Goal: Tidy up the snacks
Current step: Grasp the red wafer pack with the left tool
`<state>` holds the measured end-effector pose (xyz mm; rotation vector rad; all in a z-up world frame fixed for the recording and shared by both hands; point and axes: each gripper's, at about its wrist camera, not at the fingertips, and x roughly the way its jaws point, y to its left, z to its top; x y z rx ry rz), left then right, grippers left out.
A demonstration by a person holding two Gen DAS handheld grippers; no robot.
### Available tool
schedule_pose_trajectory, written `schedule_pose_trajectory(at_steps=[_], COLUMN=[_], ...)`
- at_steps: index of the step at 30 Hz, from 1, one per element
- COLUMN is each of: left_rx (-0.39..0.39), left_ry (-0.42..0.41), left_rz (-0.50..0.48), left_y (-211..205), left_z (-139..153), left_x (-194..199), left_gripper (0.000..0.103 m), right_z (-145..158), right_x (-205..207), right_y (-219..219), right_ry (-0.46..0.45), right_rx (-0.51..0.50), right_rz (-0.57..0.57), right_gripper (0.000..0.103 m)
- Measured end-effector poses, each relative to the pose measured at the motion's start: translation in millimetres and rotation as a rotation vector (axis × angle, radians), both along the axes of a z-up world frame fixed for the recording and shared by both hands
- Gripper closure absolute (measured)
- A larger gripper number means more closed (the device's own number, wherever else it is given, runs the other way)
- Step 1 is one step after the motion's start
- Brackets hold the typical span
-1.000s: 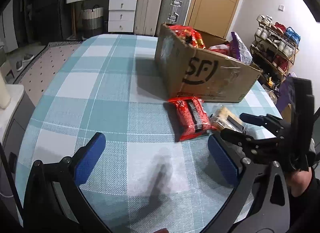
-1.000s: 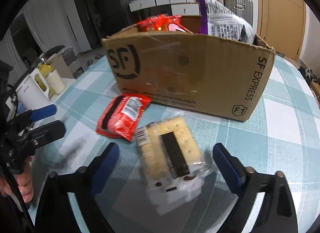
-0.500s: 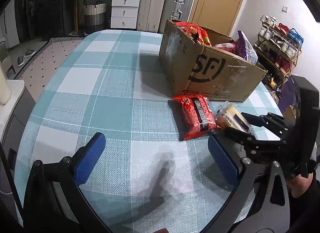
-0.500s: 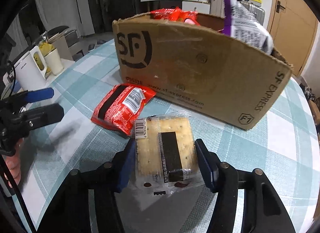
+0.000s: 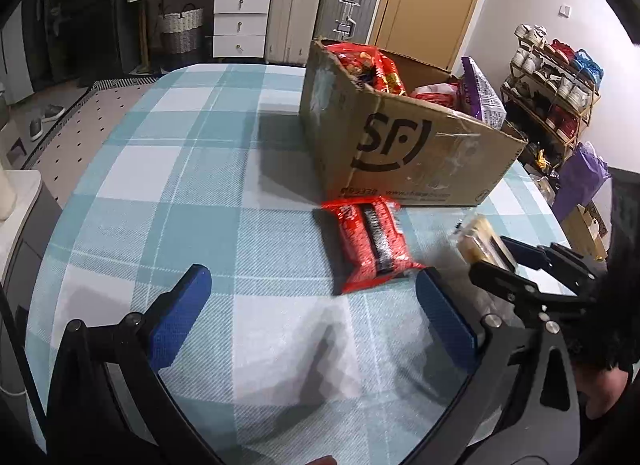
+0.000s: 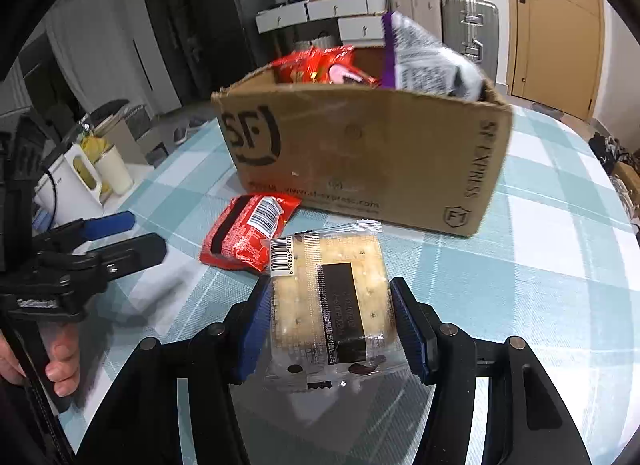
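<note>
My right gripper (image 6: 330, 325) is shut on a clear-wrapped cracker pack (image 6: 328, 285) and holds it above the checked tablecloth, in front of the cardboard SF box (image 6: 360, 161). The pack also shows in the left wrist view (image 5: 478, 239), held by the right gripper (image 5: 516, 261). A red snack packet (image 5: 372, 245) lies on the cloth just in front of the box (image 5: 400, 153); it also shows in the right wrist view (image 6: 248, 231). My left gripper (image 5: 312, 313) is open and empty, low over the cloth, short of the red packet. It shows in the right wrist view (image 6: 116, 233) at left.
The box holds red snack bags (image 5: 368, 65) and a purple-and-white bag (image 6: 424, 57). A white kettle and cups (image 6: 88, 177) stand off the table's left side. A shoe rack (image 5: 556, 77) stands beyond the right edge. Suitcases and drawers line the far wall.
My right gripper has closed on the cracker pack and lifted it off the cloth. My left gripper has moved forward toward the red packet, still open.
</note>
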<state>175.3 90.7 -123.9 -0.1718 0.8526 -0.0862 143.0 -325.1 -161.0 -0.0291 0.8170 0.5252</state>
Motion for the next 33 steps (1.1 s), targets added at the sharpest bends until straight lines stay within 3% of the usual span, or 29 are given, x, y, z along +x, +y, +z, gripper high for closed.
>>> schedule_pose_trajectory(at_steps=[8, 11, 16, 33], left_rx=[0.011, 0.020, 0.011, 0.091], left_ry=[0.031, 0.037, 0.057, 0.103], left_rz=[-0.006, 0.005, 0.005, 0.025], left_y=[-18.2, -24.9, -33.4, -46.4], left_z=[-6.2, -9.3, -16.5, -38.2], left_x=[23.0, 32.0, 42.7, 76.8], left_gripper=[0.001, 0.001, 0.001, 0.002], right_z=[9.6, 5.0, -4.3, 3.4], right_x=[-13.4, -14.8, -17.9, -30.0], right_y=[-21.0, -23.4, -32.9, -45.7], right_ry=[0.005, 0.007, 0.034, -0.008], right_rx=[0.065, 0.019, 0.059, 0.096], right_rz=[-0.050, -0.085, -0.102, -0.130], right_gripper=[0.044, 0.044, 0.044, 0.044])
